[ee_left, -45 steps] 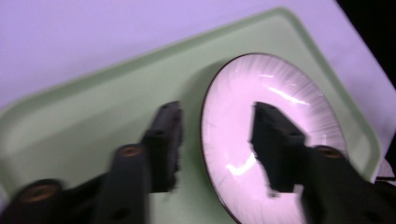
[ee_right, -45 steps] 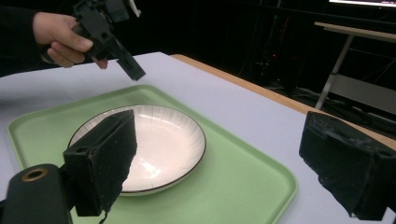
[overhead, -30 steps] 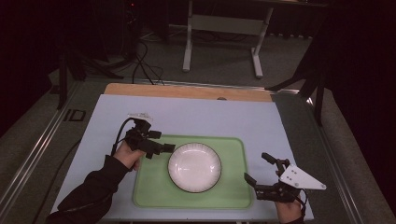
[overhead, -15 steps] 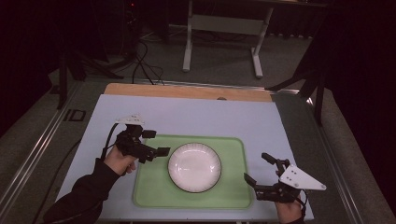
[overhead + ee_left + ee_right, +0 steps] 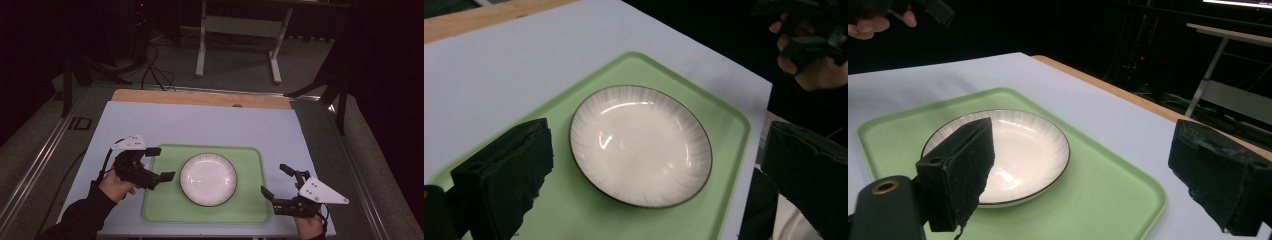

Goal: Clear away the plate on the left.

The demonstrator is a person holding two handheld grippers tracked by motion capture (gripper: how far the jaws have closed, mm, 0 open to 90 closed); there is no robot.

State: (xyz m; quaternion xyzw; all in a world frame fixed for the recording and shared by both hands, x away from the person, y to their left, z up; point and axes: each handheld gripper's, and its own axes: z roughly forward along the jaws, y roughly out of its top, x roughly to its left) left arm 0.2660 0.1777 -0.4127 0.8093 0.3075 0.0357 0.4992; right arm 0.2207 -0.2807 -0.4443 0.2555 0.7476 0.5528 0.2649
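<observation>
A white ribbed plate with a dark rim sits in the middle of a light green tray on the pale table. My left gripper hovers at the tray's left edge, open, nothing between its jaws. My right gripper is just off the tray's right edge, open and empty too. In the left gripper view the plate lies between the two spread black jaws, on the tray. The right gripper view shows the plate on the tray, partly behind its left jaw.
The table's pale top ends in a wooden strip at the far edge. Beyond it stand a white table frame and floor cables. Metal rails run along both sides.
My left gripper has drawn back toward the near left, from beside the plate's rim to the tray's left edge. The right gripper has stayed put.
</observation>
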